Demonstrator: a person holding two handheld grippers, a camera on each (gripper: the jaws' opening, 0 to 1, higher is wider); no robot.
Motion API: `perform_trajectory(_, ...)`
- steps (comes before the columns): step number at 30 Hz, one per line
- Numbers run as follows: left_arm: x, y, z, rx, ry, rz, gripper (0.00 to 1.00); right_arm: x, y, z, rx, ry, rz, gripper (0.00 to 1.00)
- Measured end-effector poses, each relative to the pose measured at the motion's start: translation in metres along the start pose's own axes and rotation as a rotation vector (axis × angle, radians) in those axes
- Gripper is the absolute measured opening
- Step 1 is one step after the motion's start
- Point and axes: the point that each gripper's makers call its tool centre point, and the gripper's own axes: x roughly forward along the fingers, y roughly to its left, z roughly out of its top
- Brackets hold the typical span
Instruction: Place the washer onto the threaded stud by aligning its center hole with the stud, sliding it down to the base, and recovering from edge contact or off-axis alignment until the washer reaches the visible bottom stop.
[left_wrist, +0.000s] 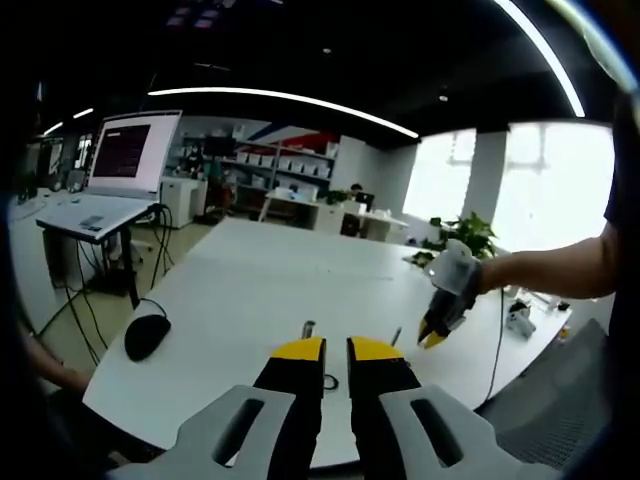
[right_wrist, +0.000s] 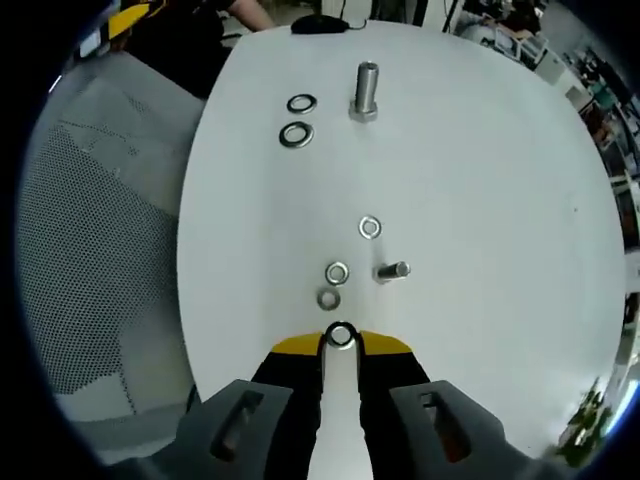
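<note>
In the right gripper view, my right gripper (right_wrist: 341, 342) holds a small steel washer (right_wrist: 341, 335) between its yellow tips, low over the white table (right_wrist: 480, 200). Just ahead a small threaded stud (right_wrist: 392, 271) stands on its base, with loose small washers (right_wrist: 337, 271) beside it. Farther off is a larger stud (right_wrist: 365, 90) with two big washers (right_wrist: 296, 134) to its left. In the left gripper view, my left gripper (left_wrist: 337, 350) hangs above the table's near edge, jaws nearly together and empty. The right gripper (left_wrist: 437, 335) points down at the table beside the small stud (left_wrist: 397, 335).
A black mouse (left_wrist: 147, 335) lies on the table's left side, and a laptop (left_wrist: 125, 160) stands on a stand beyond it. A person's arm (left_wrist: 560, 265) reaches in from the right. A grey mesh chair (right_wrist: 100, 250) sits by the table edge.
</note>
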Motion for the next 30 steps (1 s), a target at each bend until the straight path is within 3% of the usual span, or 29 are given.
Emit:
perform_trajectory(6,0.0,0.0,0.0,0.0,0.0,0.0,0.06,-0.012,-0.004,0.001,-0.065,0.018,0.009,0.14)
perform_trajectory(18,0.0,0.001,0.0,-0.002,-0.002,0.002,0.06,-0.021,-0.012,0.023,-0.17,-0.037,-0.022,0.14)
perform_trajectory(25,0.0,0.001,0.0,-0.002,-0.002,0.003,0.06,-0.022,-0.016,0.033,-0.181,-0.075,-0.039,0.14)
perform_trajectory(30,0.0,0.001,0.001,-0.003,-0.004,0.004,0.06,-0.023,-0.026,0.04,-0.161,-0.109,-0.089,0.14)
